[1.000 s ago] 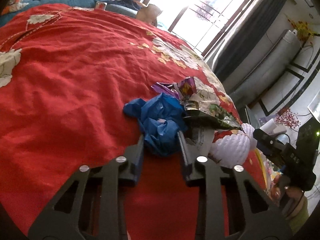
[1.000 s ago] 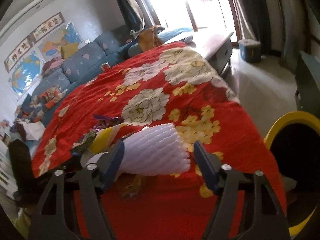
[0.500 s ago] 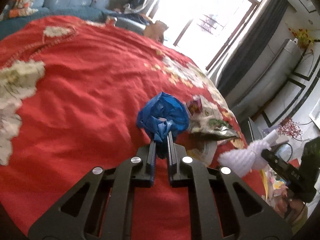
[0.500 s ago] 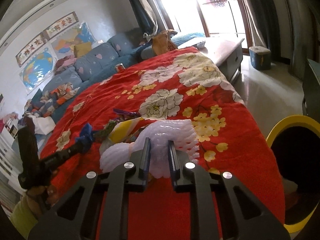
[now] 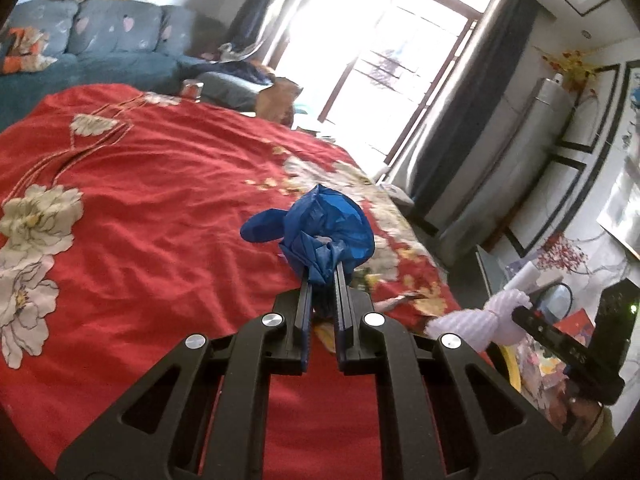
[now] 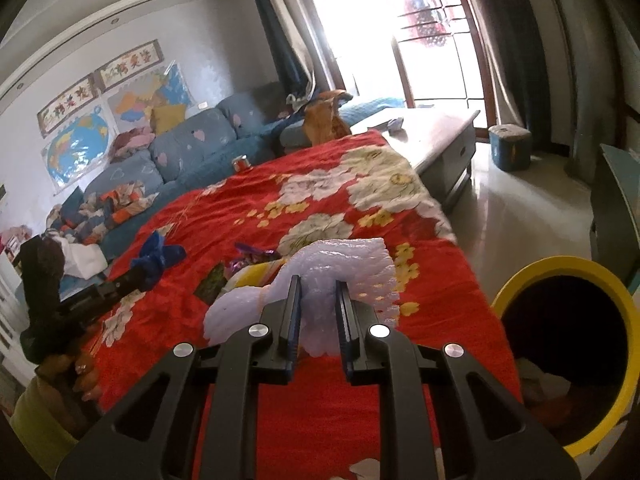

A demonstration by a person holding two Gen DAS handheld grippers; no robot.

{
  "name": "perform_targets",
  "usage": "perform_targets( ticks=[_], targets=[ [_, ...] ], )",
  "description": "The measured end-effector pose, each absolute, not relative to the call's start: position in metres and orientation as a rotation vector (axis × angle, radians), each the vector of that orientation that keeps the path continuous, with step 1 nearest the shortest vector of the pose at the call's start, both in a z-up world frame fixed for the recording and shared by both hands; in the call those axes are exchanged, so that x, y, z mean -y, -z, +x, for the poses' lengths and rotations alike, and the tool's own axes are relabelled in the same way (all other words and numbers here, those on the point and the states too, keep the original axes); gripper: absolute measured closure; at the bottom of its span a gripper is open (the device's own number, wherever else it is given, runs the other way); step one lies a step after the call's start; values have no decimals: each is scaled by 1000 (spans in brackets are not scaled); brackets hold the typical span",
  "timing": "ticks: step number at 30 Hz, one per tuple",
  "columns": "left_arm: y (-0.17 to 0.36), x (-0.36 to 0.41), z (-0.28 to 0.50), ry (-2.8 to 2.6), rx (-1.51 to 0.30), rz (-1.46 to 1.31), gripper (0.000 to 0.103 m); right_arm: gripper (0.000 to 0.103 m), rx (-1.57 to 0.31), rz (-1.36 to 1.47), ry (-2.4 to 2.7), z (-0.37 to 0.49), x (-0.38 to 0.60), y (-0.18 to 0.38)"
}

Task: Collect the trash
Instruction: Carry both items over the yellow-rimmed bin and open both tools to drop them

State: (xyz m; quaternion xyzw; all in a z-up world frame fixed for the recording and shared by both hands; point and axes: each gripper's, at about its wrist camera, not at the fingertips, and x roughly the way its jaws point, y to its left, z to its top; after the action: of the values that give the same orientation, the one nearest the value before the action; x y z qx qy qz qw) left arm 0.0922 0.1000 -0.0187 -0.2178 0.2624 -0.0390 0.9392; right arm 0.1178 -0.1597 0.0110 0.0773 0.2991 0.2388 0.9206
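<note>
Left gripper point(image 5: 323, 276): fingers pressed nearly together, pinching a crumpled blue plastic bag point(image 5: 325, 226) by its gathered neck. Bulk of the bag bulges beyond the fingertips, clear of the red bedspread point(image 5: 140, 240).

Right gripper point(image 6: 316, 284): fingers clamped on a white foam net sleeve point(image 6: 340, 268), squeezed at its waist. Its long axis runs crosswise to the fingers, ends flaring out either side, also off the bedspread.

Landmark: yellow-rimmed bin point(image 6: 560, 268). It stands on the floor off the bedspread's edge, to the right of the right gripper and lower. Judgement: the sleeve is much the nearer load; the bag must cross over the bedspread's corner to reach it.

More trash left: snack wrappers point(image 6: 256, 258) on the bedspread, beyond the sleeve, farther from the bin.

View differences: only the right wrist view shows the bin's mouth and the wrappers plainly. The left wrist view gives just a yellow sliver of rim beside the sleeve, but shows the bag's pinch up close.
</note>
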Motion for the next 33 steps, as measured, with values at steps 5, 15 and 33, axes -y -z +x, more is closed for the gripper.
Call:
perform_targets(
  ticks=[5, 15, 33],
  targets=[
    [10, -79, 90, 130, -526, -416, 98, 87, -594, 164, -459, 116, 174, -17],
    [5, -47, 91, 199, -532, -378, 98, 87, -565, 182, -402, 110, 198, -24],
    [4, 15, 93, 307, -561, -290, 98, 87, -537, 219, -304, 104, 240, -28]
  ],
)
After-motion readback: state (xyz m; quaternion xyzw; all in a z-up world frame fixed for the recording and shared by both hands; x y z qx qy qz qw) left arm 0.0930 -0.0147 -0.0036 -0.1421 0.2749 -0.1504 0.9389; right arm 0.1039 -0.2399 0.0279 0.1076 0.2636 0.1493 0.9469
